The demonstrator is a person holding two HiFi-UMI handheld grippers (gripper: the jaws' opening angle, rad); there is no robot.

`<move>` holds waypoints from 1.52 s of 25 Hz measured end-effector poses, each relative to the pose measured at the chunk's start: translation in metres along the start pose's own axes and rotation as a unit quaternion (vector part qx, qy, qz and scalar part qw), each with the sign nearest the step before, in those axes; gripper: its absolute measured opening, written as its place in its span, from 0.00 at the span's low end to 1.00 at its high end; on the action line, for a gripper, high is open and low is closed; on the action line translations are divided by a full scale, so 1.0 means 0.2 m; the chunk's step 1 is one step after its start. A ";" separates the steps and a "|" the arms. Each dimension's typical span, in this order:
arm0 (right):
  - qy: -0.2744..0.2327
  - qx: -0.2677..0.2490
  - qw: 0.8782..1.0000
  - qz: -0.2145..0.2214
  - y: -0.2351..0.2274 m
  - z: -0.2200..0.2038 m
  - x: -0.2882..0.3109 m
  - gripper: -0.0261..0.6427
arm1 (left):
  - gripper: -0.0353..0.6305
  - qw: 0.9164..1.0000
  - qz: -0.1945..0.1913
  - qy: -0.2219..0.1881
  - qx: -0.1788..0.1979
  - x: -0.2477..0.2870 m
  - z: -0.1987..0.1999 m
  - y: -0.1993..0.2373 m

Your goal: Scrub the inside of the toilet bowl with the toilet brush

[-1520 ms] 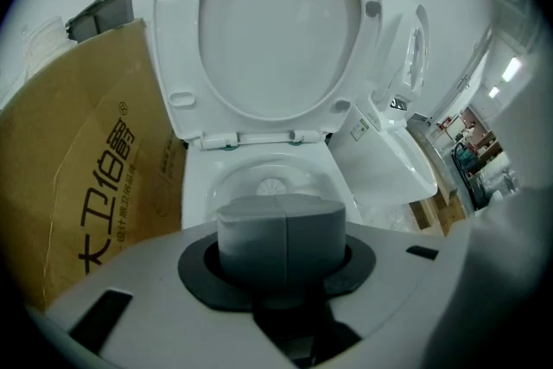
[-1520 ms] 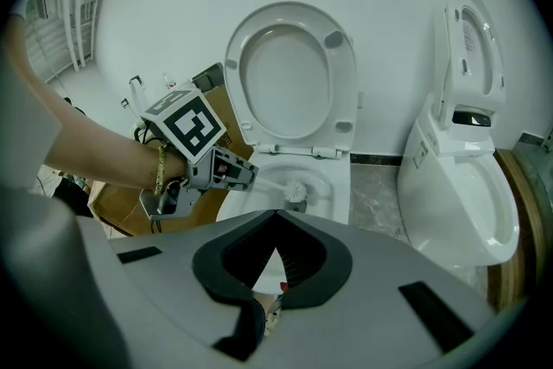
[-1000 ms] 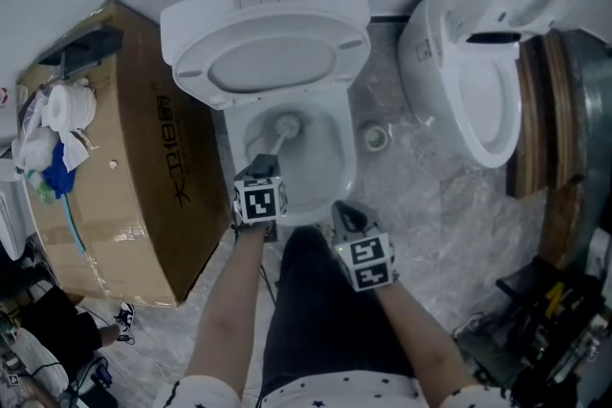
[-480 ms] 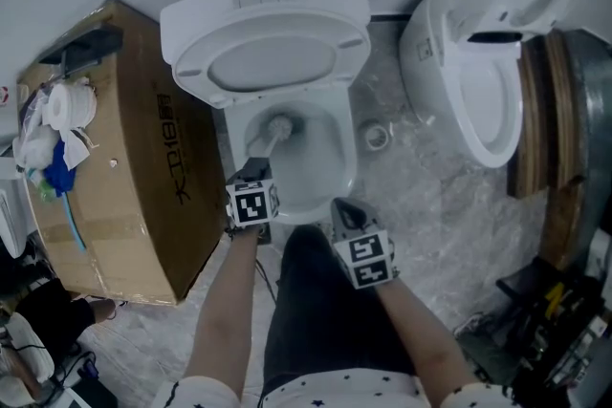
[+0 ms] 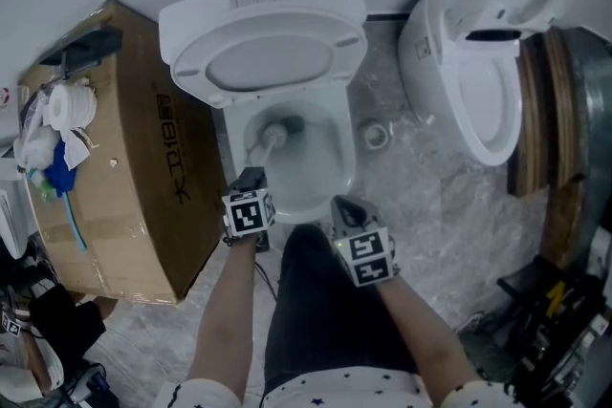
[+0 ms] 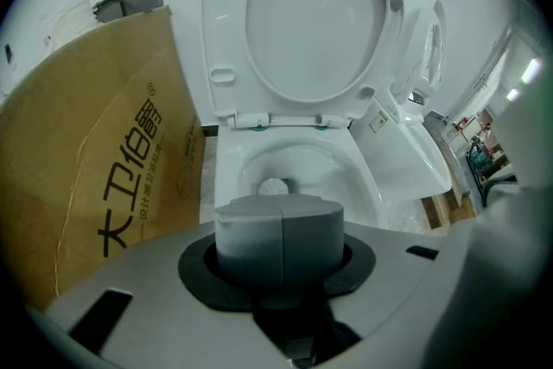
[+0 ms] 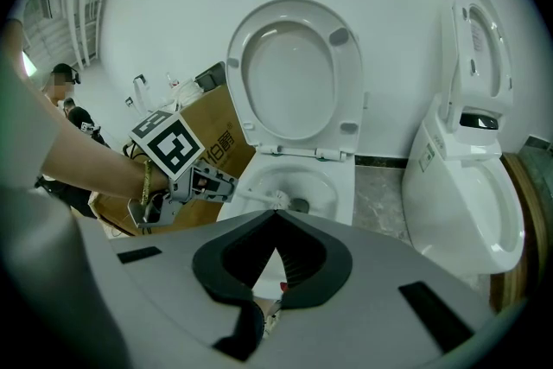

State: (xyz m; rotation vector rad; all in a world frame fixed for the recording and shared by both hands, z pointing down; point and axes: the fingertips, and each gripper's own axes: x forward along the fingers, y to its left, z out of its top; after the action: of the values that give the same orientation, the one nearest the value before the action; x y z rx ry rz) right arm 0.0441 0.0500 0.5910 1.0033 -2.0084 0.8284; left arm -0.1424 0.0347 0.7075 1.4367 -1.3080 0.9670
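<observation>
Head view: the left gripper point(image 5: 251, 182) is clamped on the handle of the white-bristled toilet brush point(image 5: 271, 140), whose head lies inside the white ceramic toilet bowl point(image 5: 338, 165), near the back wall on the left side. The raised white oval seat point(image 5: 273, 62) stands behind the bowl. The right gripper point(image 5: 346, 208) hangs at the front rim, well apart from the brush. A brown cardboard box point(image 5: 134, 177) stands just left of the bowl; a second white toilet point(image 5: 483, 81) stands to the right. Left gripper view: the left gripper point(image 6: 278, 268) is closed around the grey cylindrical handle end, and the brush head point(image 6: 275, 185) rests low in the bowl point(image 6: 367, 181). Right gripper view: the right gripper point(image 7: 276, 225) has its dark pads together at the tips with nothing between them; beyond it, the left gripper point(image 7: 225, 184) holds the brush point(image 7: 275, 200) in the bowl point(image 7: 339, 184).
</observation>
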 end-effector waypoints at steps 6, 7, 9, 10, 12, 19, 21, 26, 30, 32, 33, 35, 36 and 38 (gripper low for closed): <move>-0.003 0.000 1.000 0.002 0.02 0.00 -0.01 0.05 | 0.29 1.000 -0.004 -0.019 0.007 -0.01 -0.01 0.00; -0.003 -0.001 1.000 0.002 0.02 0.00 -0.01 0.05 | 0.29 1.000 -0.006 -0.012 0.004 -0.01 -0.03 -0.01; -0.004 -0.001 1.000 0.001 0.02 0.00 -0.01 0.05 | 0.29 1.000 -0.006 -0.002 -0.001 -0.01 -0.08 -0.01; -0.005 -0.001 1.000 0.002 0.03 0.00 -0.01 0.05 | 0.29 1.000 -0.003 0.002 -0.001 -0.02 -0.09 0.00; -0.005 -0.001 1.000 0.003 0.03 0.00 -0.01 0.05 | 0.29 1.000 -0.001 0.005 -0.001 -0.03 -0.11 -0.01; -0.008 -0.002 1.000 0.001 0.03 0.00 -0.02 0.05 | 0.29 1.000 -0.002 0.012 -0.008 -0.06 -0.18 -0.02; -0.009 -0.001 1.000 0.000 0.03 0.00 -0.02 0.05 | 0.29 1.000 -0.003 0.016 -0.007 -0.06 -0.21 -0.02; -0.010 -0.001 1.000 0.000 0.04 0.00 -0.03 0.05 | 0.29 1.000 -0.011 0.018 -0.013 -0.06 -0.25 -0.05; -0.009 -0.002 1.000 0.000 0.04 -0.01 -0.04 0.05 | 0.29 1.000 -0.017 0.002 -0.002 -0.08 -0.23 -0.09; -0.009 -0.002 1.000 0.001 0.05 -0.01 -0.04 0.05 | 0.29 1.000 -0.018 0.005 0.001 -0.07 -0.24 -0.10; -0.010 -0.002 1.000 0.001 0.05 -0.01 -0.04 0.05 | 0.29 1.000 -0.020 0.003 0.006 -0.07 -0.23 -0.11; -0.011 0.000 1.000 0.000 0.04 -0.01 -0.04 0.05 | 0.29 1.000 -0.023 0.002 0.010 -0.07 -0.23 -0.13; -0.011 0.001 1.000 0.000 0.04 -0.01 -0.04 0.05 | 0.29 1.000 -0.024 0.003 0.011 -0.07 -0.24 -0.14; -0.012 0.003 1.000 0.000 0.04 -0.02 -0.04 0.05 | 0.29 1.000 -0.025 0.007 0.016 -0.07 -0.25 -0.16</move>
State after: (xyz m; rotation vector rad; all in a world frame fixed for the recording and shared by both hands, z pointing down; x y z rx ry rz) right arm 0.0419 0.0598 0.5841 1.0211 -2.0262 0.8258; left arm -0.1113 0.0862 0.7031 1.4775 -1.2470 0.9666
